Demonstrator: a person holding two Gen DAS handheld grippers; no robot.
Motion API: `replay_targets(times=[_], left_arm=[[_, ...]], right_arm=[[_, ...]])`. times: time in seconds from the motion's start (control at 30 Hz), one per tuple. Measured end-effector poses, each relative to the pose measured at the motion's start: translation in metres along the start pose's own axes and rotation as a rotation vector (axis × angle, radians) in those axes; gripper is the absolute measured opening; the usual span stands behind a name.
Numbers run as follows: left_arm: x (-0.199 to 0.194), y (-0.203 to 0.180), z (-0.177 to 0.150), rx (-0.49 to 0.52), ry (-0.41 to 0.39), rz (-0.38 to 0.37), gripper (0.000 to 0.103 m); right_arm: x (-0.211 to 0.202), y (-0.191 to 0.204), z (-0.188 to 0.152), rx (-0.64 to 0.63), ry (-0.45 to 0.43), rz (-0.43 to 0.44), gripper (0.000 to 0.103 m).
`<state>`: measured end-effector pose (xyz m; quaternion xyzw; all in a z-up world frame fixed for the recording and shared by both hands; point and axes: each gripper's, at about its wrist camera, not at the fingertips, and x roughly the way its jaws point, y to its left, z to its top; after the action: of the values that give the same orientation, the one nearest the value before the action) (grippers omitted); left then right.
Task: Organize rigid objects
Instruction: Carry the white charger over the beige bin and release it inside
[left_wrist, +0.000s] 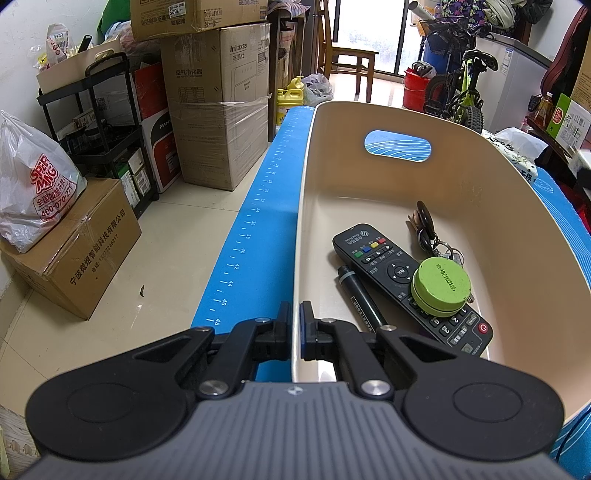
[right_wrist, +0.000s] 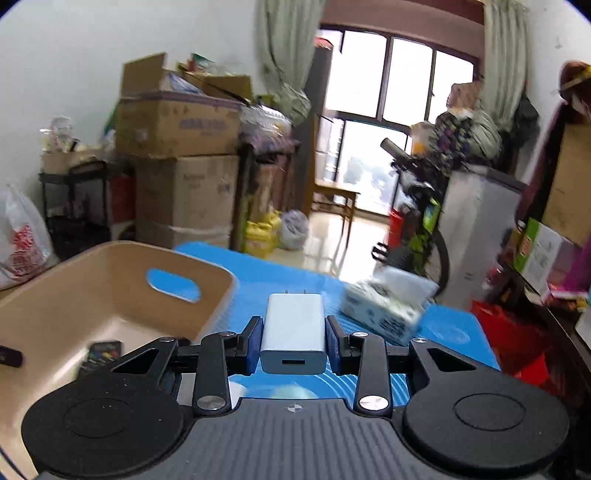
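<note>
Smooth beige bin (left_wrist: 480, 192) wall sits pinched in the left gripper (left_wrist: 294, 325); right gripper (right_wrist: 293, 341), lower centre, clamps a glossy white boxy charger (right_wrist: 293, 332)

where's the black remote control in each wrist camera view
Left wrist: the remote control lies diagonally on the bin floor, lower right of centre, with a green round case resting on it.
Right wrist: only its blurred far end shows at lower left, inside the bin, partly behind the right gripper.
Shared landmark: the beige bin with its oval handle cutout.
</note>
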<state>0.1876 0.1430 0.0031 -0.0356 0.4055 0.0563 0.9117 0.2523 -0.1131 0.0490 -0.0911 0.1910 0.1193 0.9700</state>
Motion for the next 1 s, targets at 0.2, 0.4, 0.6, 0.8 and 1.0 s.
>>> replay_targets(times=[0.2, 0.4, 0.6, 0.8, 1.0], left_arm=[[0.0, 0.0, 0.0, 0.0, 0.0, 0.0, 0.006], [0.0, 0.0, 0.0, 0.0, 0.0, 0.0, 0.006], [0.0, 0.0, 0.0, 0.0, 0.0, 0.0, 0.006], [0.0, 0.0, 0.0, 0.0, 0.0, 0.001, 0.006], [0.0, 0.0, 0.0, 0.0, 0.001, 0.002, 0.006]], right_arm=[[0.001, 0.032, 0.018, -0.052, -0.03, 0.067, 0.041], [0.015, 0.069, 0.026, -0.123, -0.003, 0.132, 0.041], [0.031, 0.102, 0.022, -0.199, 0.074, 0.186, 0.041], [0.047, 0.119, 0.016, -0.247, 0.168, 0.213, 0.041], [0.057, 0.125, 0.012, -0.302, 0.265, 0.262, 0.042]])
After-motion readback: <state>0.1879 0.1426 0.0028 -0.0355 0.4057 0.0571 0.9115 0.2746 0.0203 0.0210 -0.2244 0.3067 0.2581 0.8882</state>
